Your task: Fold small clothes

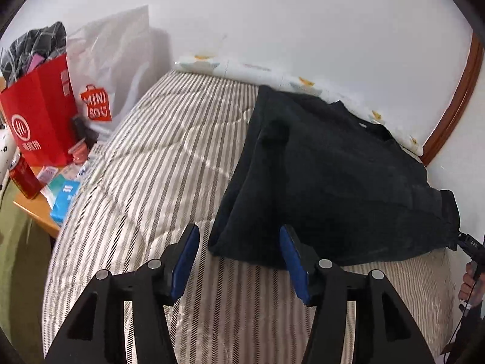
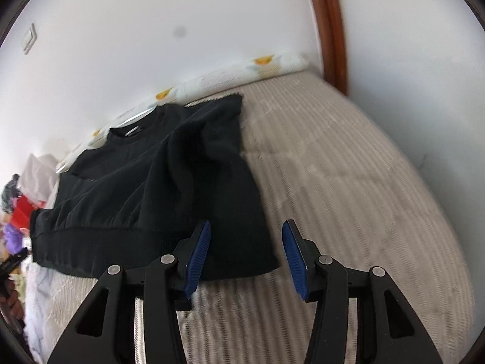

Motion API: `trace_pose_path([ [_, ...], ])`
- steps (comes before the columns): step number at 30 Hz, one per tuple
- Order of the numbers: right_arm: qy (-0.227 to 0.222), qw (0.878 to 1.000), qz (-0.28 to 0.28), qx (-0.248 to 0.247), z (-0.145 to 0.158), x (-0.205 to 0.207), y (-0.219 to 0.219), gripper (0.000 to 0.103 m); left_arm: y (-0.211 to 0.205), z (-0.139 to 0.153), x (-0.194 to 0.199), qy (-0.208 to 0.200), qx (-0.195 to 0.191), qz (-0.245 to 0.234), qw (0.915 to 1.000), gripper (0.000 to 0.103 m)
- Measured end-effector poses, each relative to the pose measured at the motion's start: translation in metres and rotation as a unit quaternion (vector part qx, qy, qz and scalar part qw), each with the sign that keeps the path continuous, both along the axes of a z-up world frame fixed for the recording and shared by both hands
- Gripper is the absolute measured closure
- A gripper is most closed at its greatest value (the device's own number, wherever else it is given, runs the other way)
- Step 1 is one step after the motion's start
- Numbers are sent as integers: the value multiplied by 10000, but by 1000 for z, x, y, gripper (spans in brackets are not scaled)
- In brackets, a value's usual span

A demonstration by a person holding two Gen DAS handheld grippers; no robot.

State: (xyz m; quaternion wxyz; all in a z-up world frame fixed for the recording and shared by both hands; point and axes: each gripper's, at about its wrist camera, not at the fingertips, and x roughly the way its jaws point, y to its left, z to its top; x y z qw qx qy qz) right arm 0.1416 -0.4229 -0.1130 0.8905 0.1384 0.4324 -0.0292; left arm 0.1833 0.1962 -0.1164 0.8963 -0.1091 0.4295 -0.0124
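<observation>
A black sweatshirt lies flat on the striped bed cover, both sleeves folded in over its body and the collar toward the wall. My left gripper is open just off the garment's near left corner, nothing between its blue pads. In the right wrist view the same sweatshirt shows its ribbed hem toward me. My right gripper is open above the near right corner of the hem, and its pads do not press the cloth.
A side table left of the bed carries a red paper bag, a white shopping bag, a red can and small packets. White wall and a wooden frame border the bed. A person's hand shows at the right edge.
</observation>
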Motion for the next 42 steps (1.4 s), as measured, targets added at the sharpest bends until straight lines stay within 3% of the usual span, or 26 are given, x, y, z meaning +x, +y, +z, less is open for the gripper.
trace_pose_path([
  [6,101,9997,-122,161,-12,16,-1,54,0,-24,17,334,-116,-65,9994,50],
  [13,103,9996,-60,265,-18,27,-2,54,-5,-26,27,220,32,-105,9997,47],
  [17,70,9997,0,238,-18,32,3,65,-13,-26,29,172,260,-66,9995,48],
  [20,18,9998,24,197,-16,31,6,75,-15,-25,27,148,187,-81,9997,64],
  [21,0,9999,26,151,-15,31,8,77,-16,-25,27,155,138,-118,9997,75],
  [24,-16,10000,6,78,-13,28,12,80,-20,-23,24,143,154,-141,9997,86],
  [42,-161,9999,32,-46,14,-39,33,85,-20,-4,-49,94,356,-231,9991,88],
])
